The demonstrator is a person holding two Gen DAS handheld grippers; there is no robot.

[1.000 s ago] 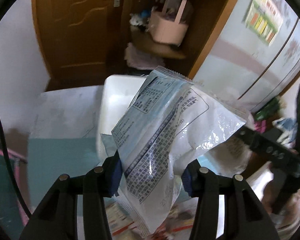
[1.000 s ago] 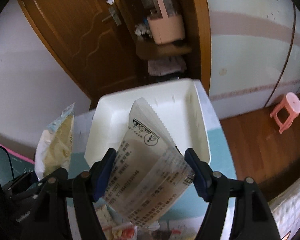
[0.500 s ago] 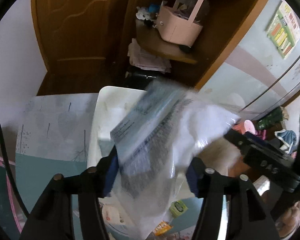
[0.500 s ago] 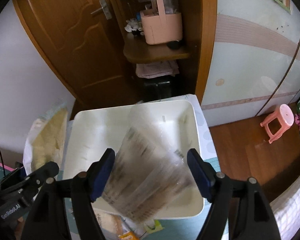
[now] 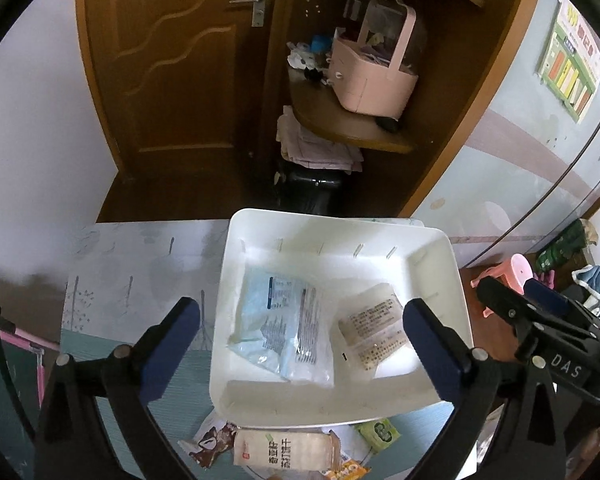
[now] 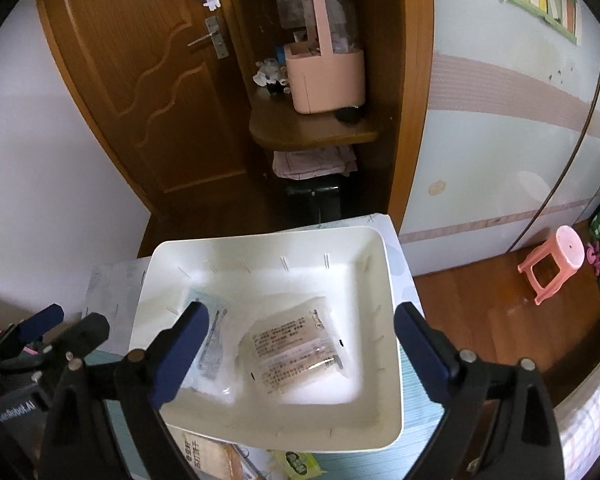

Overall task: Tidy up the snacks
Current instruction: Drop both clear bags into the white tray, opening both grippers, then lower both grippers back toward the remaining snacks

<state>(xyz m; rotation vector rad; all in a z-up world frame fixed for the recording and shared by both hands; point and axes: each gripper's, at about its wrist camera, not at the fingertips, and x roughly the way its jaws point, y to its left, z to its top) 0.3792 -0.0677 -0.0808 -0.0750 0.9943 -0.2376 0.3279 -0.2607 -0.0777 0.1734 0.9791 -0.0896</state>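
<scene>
A white plastic bin stands on the table. Inside lie a pale blue snack bag on the left and a clear printed snack pack on the right. My left gripper is open and empty above the bin's near side. My right gripper is open and empty above the bin. The right gripper also shows at the right edge of the left wrist view. More snack packs lie on the table in front of the bin.
The table carries a pale patterned cloth. Behind it are a wooden door, a shelf with a pink basket, and a dark bin on the floor. A pink stool stands at the right.
Both grippers have opened and let go of their snack bags, which now lie in the white bin. Both grippers have come over the bin.
</scene>
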